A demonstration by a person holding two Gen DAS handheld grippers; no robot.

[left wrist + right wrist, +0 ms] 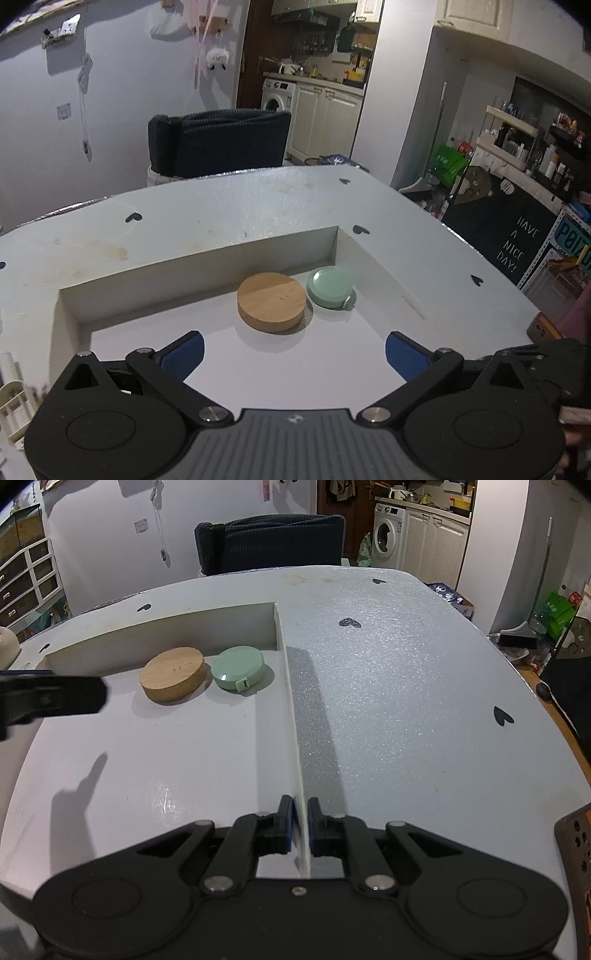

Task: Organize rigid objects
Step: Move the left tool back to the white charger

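— Two things lay in the white box [236,624]?
— Yes: a wooden disc [272,302] and mint tape measure [330,287], touching, ahead of the spread, empty left gripper [294,354]. The right gripper [300,827] pinched the box's side wall.

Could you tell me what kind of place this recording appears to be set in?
Most likely a home: a white front-loading washing machine beside cream kitchen cabinets, cluttered pantry shelves, and a white foam-covered table holding a shallow white box.
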